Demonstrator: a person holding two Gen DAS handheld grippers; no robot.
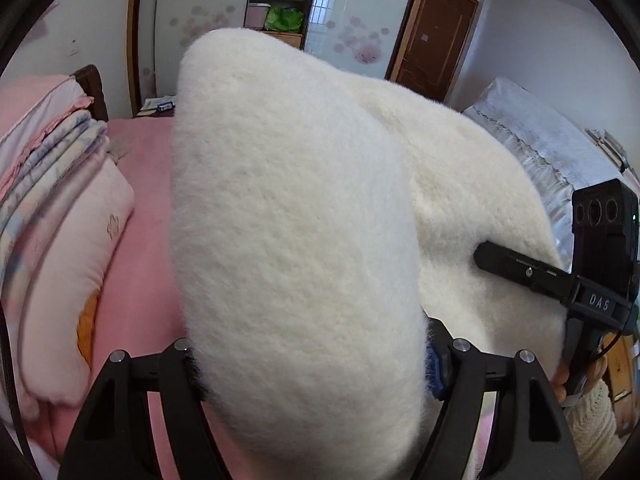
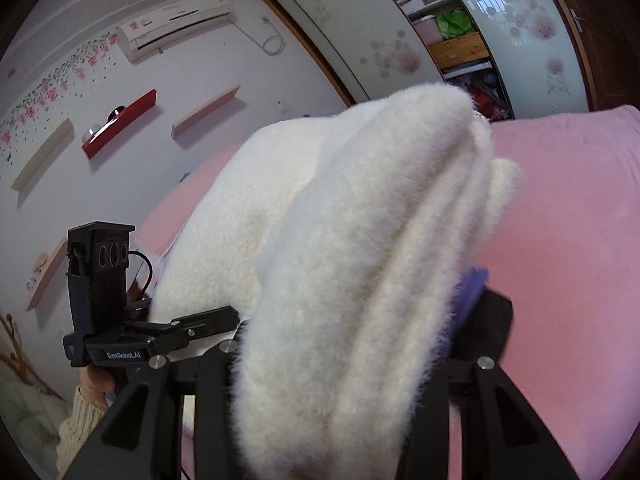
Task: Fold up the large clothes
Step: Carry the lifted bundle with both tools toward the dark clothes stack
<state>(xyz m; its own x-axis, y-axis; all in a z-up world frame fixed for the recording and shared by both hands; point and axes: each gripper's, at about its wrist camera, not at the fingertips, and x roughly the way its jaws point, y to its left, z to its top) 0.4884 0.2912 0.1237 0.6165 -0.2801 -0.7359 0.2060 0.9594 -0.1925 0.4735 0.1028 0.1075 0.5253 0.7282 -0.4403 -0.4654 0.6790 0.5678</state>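
— Fluffy cream-white fleece garment (image 1: 296, 216): where?
— Raised above the pink-sheeted bed (image 2: 568, 216), bunched between both tools.
— Grip?
— Left hand-held gripper (image 1: 308, 364) clenched on one fold; right hand-held gripper (image 2: 344, 360) clenched on another.

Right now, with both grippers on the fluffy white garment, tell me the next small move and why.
Probably carry both held edges forward together and lay them down. The left gripper and right gripper each pinch bunched white fleece, which is lifted above the pink bed, so the fold looks unfinished.
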